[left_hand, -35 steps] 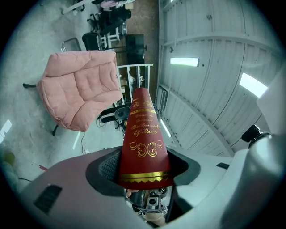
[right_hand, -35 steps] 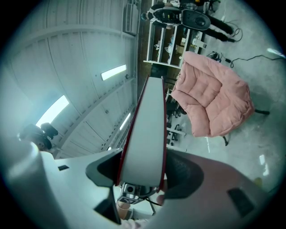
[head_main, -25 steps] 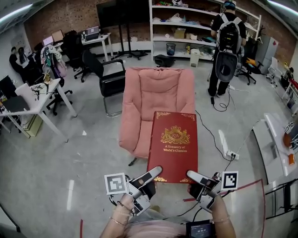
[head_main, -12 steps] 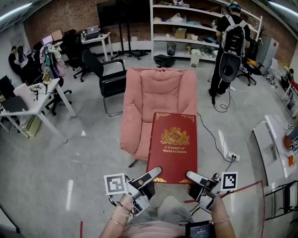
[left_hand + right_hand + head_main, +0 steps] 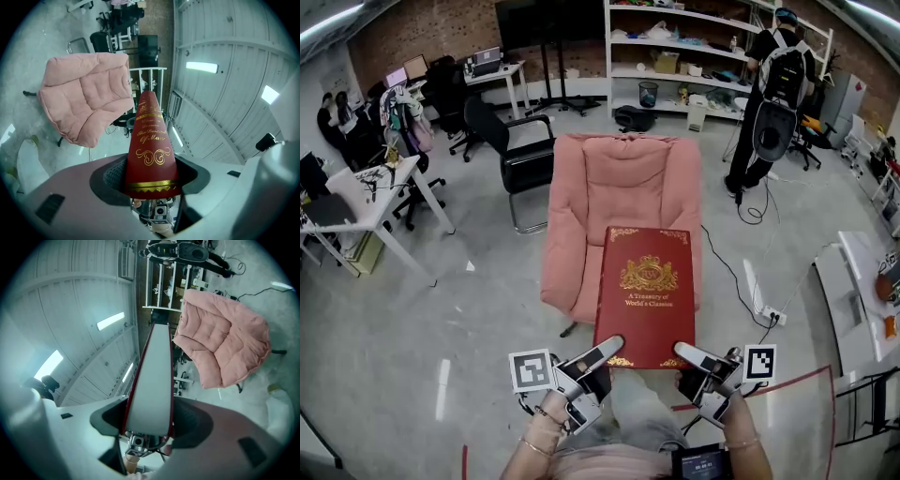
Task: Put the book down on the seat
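A big red book (image 5: 647, 292) with gold lettering lies flat in the air, its far end over the front of the pink armchair's seat (image 5: 586, 286). My left gripper (image 5: 609, 352) is shut on the book's near left corner, my right gripper (image 5: 682, 356) on its near right corner. In the left gripper view the book's red spine (image 5: 151, 150) sits between the jaws, with the armchair (image 5: 86, 96) beyond. In the right gripper view the white page edge (image 5: 151, 390) fills the jaws, the armchair (image 5: 225, 343) behind it.
A black office chair (image 5: 511, 155) stands left of the armchair, a white desk (image 5: 370, 202) further left. A person with a backpack (image 5: 778, 94) stands by the shelves (image 5: 675, 47) at the back right. A cable (image 5: 727, 267) and power strip (image 5: 769, 316) lie on the floor at right.
The book and both grippers have shifted slightly forward, further over the armchair seat. The person at the back right has stepped to the right.
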A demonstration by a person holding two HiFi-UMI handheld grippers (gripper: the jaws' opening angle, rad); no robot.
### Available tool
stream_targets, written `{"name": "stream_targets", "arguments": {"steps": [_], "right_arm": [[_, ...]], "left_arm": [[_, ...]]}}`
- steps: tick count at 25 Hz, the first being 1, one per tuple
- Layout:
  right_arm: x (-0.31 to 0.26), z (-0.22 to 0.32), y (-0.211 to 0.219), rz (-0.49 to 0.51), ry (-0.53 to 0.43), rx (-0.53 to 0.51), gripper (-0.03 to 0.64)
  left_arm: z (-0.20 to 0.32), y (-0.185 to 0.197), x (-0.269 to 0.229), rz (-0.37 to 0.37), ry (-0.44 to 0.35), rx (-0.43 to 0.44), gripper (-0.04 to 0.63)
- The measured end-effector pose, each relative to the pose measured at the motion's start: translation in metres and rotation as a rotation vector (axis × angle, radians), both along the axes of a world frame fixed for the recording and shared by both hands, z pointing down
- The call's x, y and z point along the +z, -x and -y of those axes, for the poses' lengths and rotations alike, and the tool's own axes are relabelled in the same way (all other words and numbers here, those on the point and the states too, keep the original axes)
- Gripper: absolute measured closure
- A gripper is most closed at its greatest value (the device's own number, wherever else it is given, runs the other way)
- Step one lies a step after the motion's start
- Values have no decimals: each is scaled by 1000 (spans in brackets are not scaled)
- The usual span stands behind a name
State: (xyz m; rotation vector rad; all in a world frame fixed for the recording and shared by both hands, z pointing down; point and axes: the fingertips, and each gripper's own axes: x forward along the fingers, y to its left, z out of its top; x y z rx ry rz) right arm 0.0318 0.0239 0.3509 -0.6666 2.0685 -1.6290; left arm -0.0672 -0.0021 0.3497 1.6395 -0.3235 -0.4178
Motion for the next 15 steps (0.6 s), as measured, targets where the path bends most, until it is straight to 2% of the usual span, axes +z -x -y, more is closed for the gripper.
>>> {"name": "stream_targets", "arguments": {"steps": [15], "right_arm": [[30,79,-20,27,52,-11,331]], "left_arm": [[77,-20,29,31,48,-13,350]]}}
